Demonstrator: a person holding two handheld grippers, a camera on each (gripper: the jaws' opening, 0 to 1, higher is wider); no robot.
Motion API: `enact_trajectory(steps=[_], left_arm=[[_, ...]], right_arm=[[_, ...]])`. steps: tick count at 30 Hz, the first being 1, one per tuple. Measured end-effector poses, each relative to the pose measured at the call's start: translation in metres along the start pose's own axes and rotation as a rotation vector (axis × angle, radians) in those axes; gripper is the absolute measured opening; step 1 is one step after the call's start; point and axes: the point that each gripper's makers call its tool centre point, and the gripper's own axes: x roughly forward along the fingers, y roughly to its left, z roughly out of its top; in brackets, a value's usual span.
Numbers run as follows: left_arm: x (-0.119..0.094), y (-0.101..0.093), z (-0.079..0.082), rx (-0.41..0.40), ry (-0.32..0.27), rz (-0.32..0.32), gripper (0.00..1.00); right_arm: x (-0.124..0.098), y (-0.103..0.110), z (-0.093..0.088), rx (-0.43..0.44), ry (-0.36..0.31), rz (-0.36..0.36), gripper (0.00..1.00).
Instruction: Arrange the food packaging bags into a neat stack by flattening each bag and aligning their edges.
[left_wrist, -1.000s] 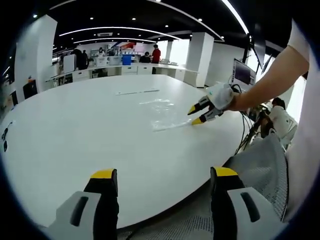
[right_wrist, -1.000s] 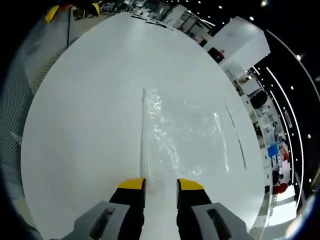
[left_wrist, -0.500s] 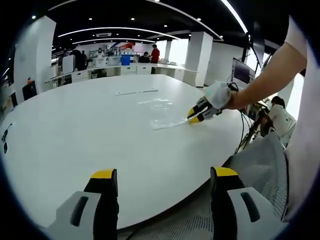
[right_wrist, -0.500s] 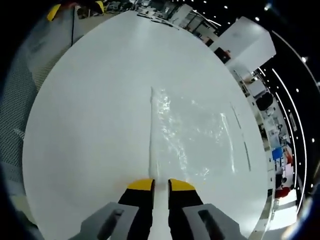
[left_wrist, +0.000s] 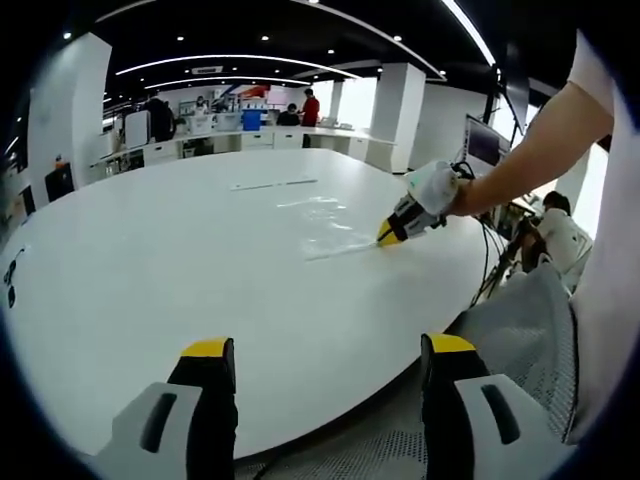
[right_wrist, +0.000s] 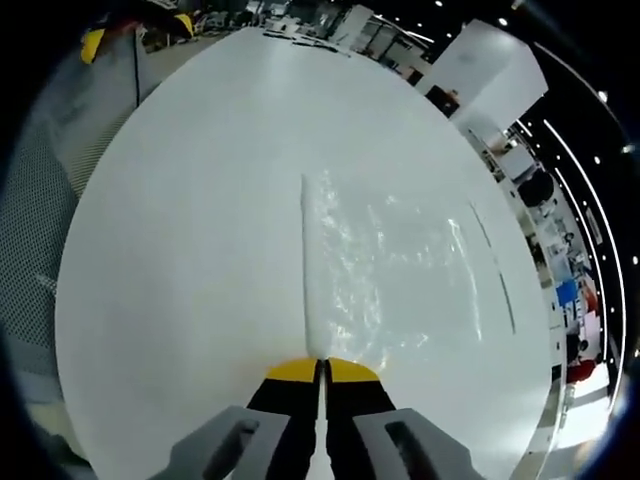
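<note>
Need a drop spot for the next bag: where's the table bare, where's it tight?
Bare: the wide table stretch between the left gripper and the clear bag. Tight: the bag's near edge, where the right gripper is shut on it, and the thin strips beyond.

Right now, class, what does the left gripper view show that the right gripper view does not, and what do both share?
Left gripper view alone: the person's forearm, a mesh chair back, and the left gripper with jaws wide apart. Right gripper view alone: the right gripper from behind, its jaws pinched on the bag's strip edge. Both share the white table, the clear food packaging bag and the right gripper.
</note>
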Motion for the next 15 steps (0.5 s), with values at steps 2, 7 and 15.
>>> enact_trajectory(steps=[2,7,15], left_arm=[[0.0,0.0,0.0,0.002,0.001,0.001,0.74],[0.0,-0.001,0.0,0.005,0.003,0.0,0.74],[0.0,-0.002,-0.002,0.014,0.009,-0.005,0.74]], right_arm=[[-0.001,0.001,0.0,-0.003,0.002,0.009,0.0],[-0.004,0.001,-0.001,-0.005,0.001,0.015,0.0],[-0.012,-0.001,0.001,-0.021,-0.006,0.003,0.0]])
